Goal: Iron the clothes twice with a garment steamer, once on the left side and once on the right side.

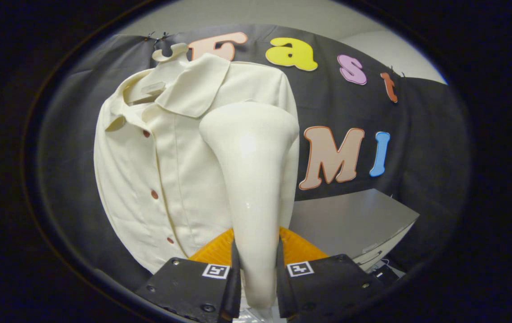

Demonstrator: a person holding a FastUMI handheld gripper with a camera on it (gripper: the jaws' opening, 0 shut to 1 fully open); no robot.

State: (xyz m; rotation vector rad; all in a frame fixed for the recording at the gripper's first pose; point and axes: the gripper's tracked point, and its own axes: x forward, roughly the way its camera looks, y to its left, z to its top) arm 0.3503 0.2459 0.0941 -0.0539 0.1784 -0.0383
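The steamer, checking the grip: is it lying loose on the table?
No, the steamer stands clamped between the gripper jaws, before the shirt.

Garment steamer (251,179): smooth, glossy cream plastic with a bright highlight on its flared head; both fingers of the gripper (256,273) press on its narrow handle. Shirt (171,166): matt cream woven cloth, faintly creased, with small glossy reddish-brown buttons (154,194) along the placket. Hanger hook (170,51): smooth pale plastic. Booth wall (417,134): matt black cloth, softly wrinkled. Table (350,220): smooth grey surface with a dull sheen.
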